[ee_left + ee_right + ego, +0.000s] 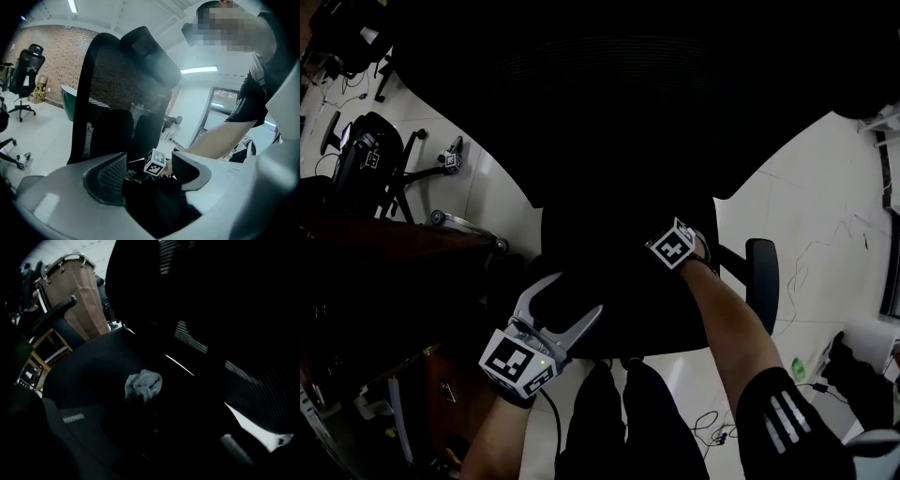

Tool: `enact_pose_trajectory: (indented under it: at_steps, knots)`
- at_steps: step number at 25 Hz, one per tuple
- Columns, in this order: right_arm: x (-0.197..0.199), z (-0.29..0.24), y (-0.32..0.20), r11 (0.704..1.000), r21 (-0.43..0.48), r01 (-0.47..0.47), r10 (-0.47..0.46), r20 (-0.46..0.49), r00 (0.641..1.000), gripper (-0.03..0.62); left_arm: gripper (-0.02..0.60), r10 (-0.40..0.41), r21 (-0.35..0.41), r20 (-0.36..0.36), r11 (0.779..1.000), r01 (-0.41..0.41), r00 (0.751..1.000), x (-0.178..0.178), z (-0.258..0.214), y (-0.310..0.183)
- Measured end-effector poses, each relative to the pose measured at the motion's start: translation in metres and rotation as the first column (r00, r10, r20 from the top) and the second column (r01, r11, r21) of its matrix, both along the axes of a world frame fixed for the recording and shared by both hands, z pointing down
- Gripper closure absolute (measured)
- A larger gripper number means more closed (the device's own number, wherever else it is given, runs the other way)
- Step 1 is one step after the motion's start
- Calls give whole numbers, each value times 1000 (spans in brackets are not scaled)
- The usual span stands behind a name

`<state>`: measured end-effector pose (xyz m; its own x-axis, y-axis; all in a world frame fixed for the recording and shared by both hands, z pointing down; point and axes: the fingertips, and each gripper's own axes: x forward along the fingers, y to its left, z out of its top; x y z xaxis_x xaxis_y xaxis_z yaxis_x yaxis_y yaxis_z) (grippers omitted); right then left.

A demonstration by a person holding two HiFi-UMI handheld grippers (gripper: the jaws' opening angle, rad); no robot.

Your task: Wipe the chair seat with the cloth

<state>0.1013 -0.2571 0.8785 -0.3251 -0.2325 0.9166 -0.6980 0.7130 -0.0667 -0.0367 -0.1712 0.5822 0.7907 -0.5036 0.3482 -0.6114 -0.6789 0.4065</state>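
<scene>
The black office chair fills the head view, its seat (628,300) below the mesh back (609,103). My left gripper (567,298) stands open at the seat's front left corner; in the left gripper view the dark seat edge (154,206) lies between its grey jaws. My right gripper's marker cube (675,246) sits over the seat's right side; its dark jaws barely show. In the right gripper view, the right gripper (143,395) is shut on a crumpled grey cloth (144,383) that rests on the seat.
The right armrest (762,281) stands beside my right arm. A second black chair (366,155) and a dark wooden desk (384,234) stand to the left. Cables (712,431) trail over the white floor. A brown bag on a frame (77,291) stands beyond the seat.
</scene>
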Motion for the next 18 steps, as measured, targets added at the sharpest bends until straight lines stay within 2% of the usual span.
enact_pose_trajectory:
  at_steps: [3,5,8,12,18]
  knots:
    - [57,-6,3,996,12,-89,89,-25,996,543,256,20,-9,-5,1000,-20,1000,15,1,8]
    - [78,-12,0,993,44,-110,111,-28,993,543,256,37,-15,-4,999,-37,999,24,3,14]
    - [106,-20,-1,985,61,-161,166,-89,982,543,256,51,-21,-8,998,-51,999,33,4,20]
    - [113,-29,-8,977,103,-188,198,-92,976,543,256,59,-21,-1,998,-59,998,38,3,23]
    - [113,-23,14,972,95,-214,223,-102,970,543,256,50,-28,17,998,-49,999,29,8,28]
